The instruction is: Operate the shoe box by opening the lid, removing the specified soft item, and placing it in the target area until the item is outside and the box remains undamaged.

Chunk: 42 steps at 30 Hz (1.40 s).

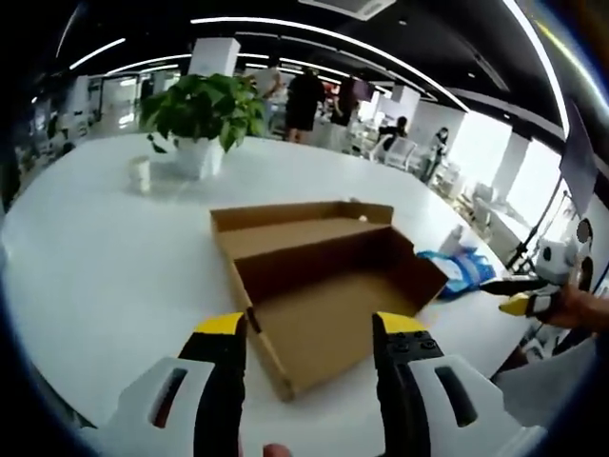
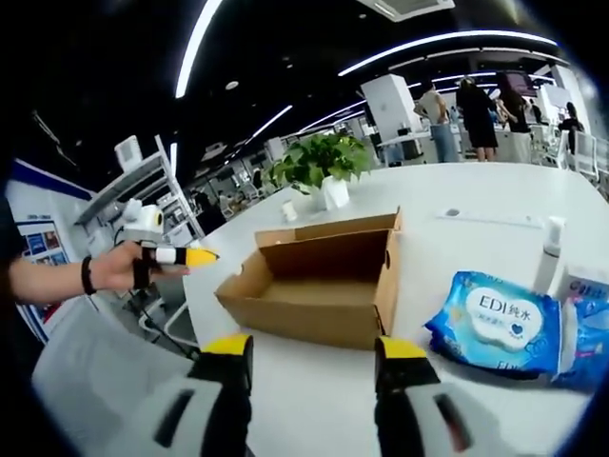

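An open brown cardboard shoe box (image 1: 324, 314) lies on the white table (image 1: 95, 257), its lid (image 1: 295, 231) folded back flat, and its inside looks bare. A blue soft pack of wipes (image 1: 460, 271) lies on the table just right of the box. My left gripper (image 1: 310, 328) is open over the box's near edge, holding nothing. The right gripper (image 1: 519, 295), held in a hand, hovers past the pack. In the right gripper view, my right gripper (image 2: 314, 350) is open in front of the box (image 2: 304, 319), with the wipes pack (image 2: 500, 328) to its right and the left gripper (image 2: 186, 255) off to the left.
A potted plant (image 1: 202, 114) and a small white cup (image 1: 141, 173) stand beyond the box. A white bottle (image 2: 549, 252) stands behind the wipes. The table's edge runs close on the left of the right gripper view. People and chairs are far behind.
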Available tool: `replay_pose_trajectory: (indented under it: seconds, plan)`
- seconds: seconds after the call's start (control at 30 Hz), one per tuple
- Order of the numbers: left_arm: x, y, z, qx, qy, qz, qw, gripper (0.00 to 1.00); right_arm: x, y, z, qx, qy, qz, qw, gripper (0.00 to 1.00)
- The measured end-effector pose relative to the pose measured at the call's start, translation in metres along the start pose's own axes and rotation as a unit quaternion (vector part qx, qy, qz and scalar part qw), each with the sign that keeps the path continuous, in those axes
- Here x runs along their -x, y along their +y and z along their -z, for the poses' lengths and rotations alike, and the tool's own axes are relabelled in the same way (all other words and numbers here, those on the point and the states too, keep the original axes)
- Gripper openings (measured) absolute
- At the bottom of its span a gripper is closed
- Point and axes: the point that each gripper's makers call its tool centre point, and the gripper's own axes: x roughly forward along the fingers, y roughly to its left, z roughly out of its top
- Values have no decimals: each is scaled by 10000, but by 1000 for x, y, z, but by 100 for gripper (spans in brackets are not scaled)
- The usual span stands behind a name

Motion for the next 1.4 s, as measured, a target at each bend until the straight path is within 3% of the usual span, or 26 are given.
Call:
replay_pose_trajectory:
  seconds: [0.13, 0.33, 0.6, 0.93, 1.17, 1.3, 1.4]
  plan:
    - [-11, 9, 0, 62, 114, -139, 9998, 53, 0, 3, 4, -44, 7, -13, 10000, 49]
    - [-21, 22, 20, 330, 405, -427, 9977, 52, 1, 8, 9, -65, 30, -29, 10000, 50]
    - [-29, 19, 41, 398, 745, -503, 9952, 49, 2, 9, 10, -136, -13, -20, 9999, 49]
    - [-38, 26, 58, 489, 1020, -783, 9905, 35, 4, 11, 11, -145, -15, -23, 9999, 49]
    - [-37, 35, 67, 602, 1112, -934, 9876, 19, 6, 9, 13, -144, 25, -3, 9999, 49]
    - [-36, 35, 69, 649, 1103, -902, 9877, 18, 5, 10, 13, -131, 47, -11, 9999, 49]
    - [-34, 41, 68, 474, 1114, -1082, 9867, 14, 2, 9, 12, -138, 57, -12, 9999, 49]
